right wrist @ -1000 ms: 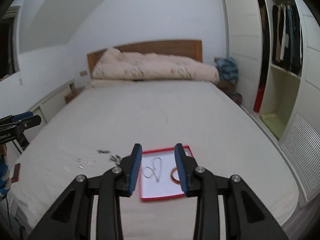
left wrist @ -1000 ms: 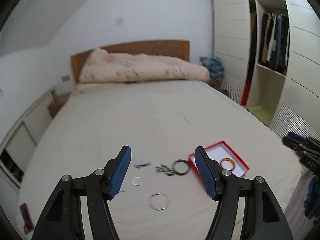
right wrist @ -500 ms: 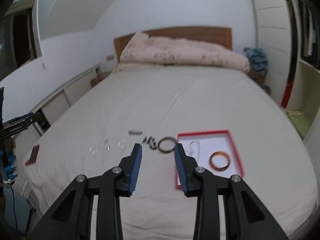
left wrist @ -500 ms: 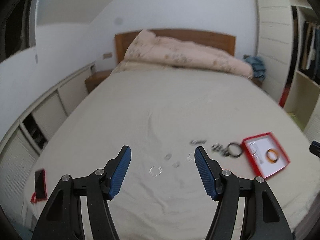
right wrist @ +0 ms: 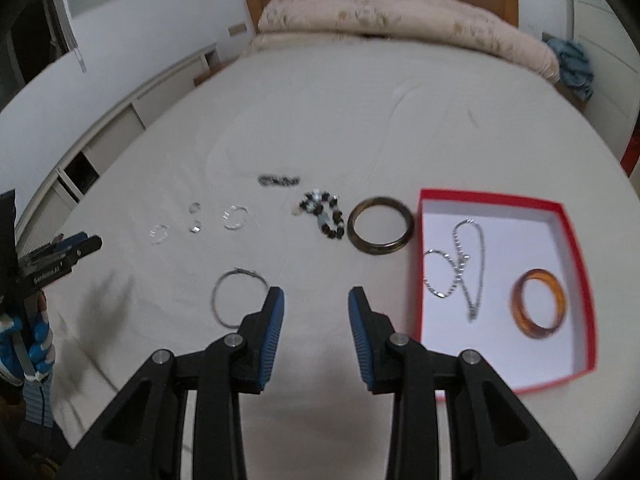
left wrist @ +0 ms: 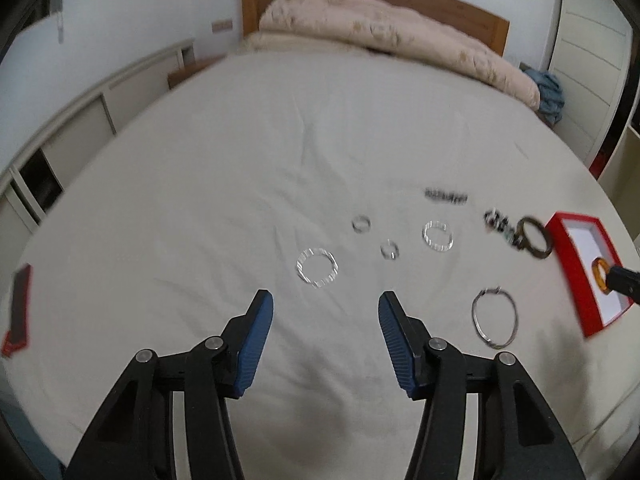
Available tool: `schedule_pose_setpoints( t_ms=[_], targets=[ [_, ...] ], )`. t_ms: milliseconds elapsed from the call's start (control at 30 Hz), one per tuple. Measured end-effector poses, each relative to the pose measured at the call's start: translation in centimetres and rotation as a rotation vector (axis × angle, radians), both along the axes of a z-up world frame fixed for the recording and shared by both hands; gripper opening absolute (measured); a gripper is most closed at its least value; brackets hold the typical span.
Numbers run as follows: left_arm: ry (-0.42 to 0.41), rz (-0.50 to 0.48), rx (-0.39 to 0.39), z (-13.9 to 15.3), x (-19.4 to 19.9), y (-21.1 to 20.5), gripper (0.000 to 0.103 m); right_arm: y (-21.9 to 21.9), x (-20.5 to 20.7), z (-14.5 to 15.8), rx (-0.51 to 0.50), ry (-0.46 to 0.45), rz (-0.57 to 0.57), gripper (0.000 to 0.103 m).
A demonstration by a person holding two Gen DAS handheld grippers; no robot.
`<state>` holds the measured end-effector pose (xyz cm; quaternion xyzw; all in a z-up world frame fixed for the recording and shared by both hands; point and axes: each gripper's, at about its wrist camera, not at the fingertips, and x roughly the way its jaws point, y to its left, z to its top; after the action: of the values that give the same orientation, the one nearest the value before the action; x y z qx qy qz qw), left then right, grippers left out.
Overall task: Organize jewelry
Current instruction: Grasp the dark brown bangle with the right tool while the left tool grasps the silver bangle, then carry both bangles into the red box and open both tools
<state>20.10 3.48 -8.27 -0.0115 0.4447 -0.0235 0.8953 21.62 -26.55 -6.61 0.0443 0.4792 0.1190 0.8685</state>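
Your left claw [left wrist: 326, 314] was part-open w/ nothing between the pads, its jaws just closing a bit; your right claw [right wrist: 316, 308] was narrower, also empty. Both pointed steeply down over the bed's [right wrist: 360, 100] near edge. The red box [right wrist: 576, 264] near the right edge held the chain [right wrist: 464, 264] & amber bangle [right wrist: 538, 304]; the dark bangle [right wrist: 380, 230], beads [right wrist: 324, 214] & thin hoop [right wrist: 236, 296] lay loose. Risk, imo: thin hoops could sink into soft sheet, so pads might pinch fabric.

Both tools lowered toward the bed, left tool [left wrist: 326, 308] jaws narrowed, empty.
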Motion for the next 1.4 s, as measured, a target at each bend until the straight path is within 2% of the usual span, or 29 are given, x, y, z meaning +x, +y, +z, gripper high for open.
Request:
schedule_pose_setpoints(
  t_ms=[133, 267, 400, 500, 633, 767, 833, 900, 933, 967, 1033, 1100, 1400],
  targets=[
    [0.046, -0.051, -0.045, -2.2, 0.7, -2.2, 0.054, 0.2, 2.9, -2.7, -0.023, 0.040, 0.011, 0.032],
    [0.083, -0.167, -0.077, -3.4, 1.3, -6.2, 0.054, 0.3, 5.6, -4.3, -0.047, 0.064, 0.040, 0.032],
    [0.106, -0.255, -0.091, -4.2, 2.3, -9.8, 0.048, 0.5, 8.0, -5.6, -0.066, 0.090, 0.083, 0.031],
    [0.126, -0.296, -0.077, -5.0, 3.5, -11.9, 0.044, 0.6, 9.2, -6.7, -0.079, 0.117, 0.111, 0.031],
    [0.187, -0.343, -0.021, -7.0, 4.8, -13.7, 0.036, 0.8, 10.7, -8.3, -0.114, 0.168, 0.160, 0.029],
    [0.167, -0.380, 0.027, -7.2, 4.6, -14.2, 0.035, 0.8, 11.9, -9.4, -0.165, 0.218, 0.207, 0.025],
    [0.160, -0.383, 0.031, -7.1, 4.5, -14.2, 0.029, 1.2, 12.3, -9.8, -0.201, 0.237, 0.252, 0.023],
    [0.151, -0.384, 0.031, -7.1, 4.4, -14.4, 0.019, 1.4, 12.7, -9.8, -0.214, 0.248, 0.271, 0.022],
    [0.146, -0.386, 0.033, -7.2, 4.4, -14.5, 0.009, 1.4, 12.8, -9.8, -0.222, 0.248, 0.278, 0.020],
    [0.144, -0.385, 0.035, -7.2, 4.5, -14.6, 0.007, 1.4, 12.9, -9.8, -0.227, 0.247, 0.279, 0.018],
    [0.136, -0.373, 0.034, -7.0, 4.3, -14.6, 0.005, 1.4, 13.0, -9.6, -0.232, 0.239, 0.281, 0.017],
    [0.131, -0.356, 0.020, -6.7, 4.1, -14.2, 0.004, 1.4, 12.7, -8.9, -0.210, 0.218, 0.275, 0.008],
    [0.091, -0.288, 0.020, -3.5, 1.9, -11.2, 0.004, 1.6, 10.0, -4.0, -0.006, 0.119, 0.236, 0.007]
  ],
)
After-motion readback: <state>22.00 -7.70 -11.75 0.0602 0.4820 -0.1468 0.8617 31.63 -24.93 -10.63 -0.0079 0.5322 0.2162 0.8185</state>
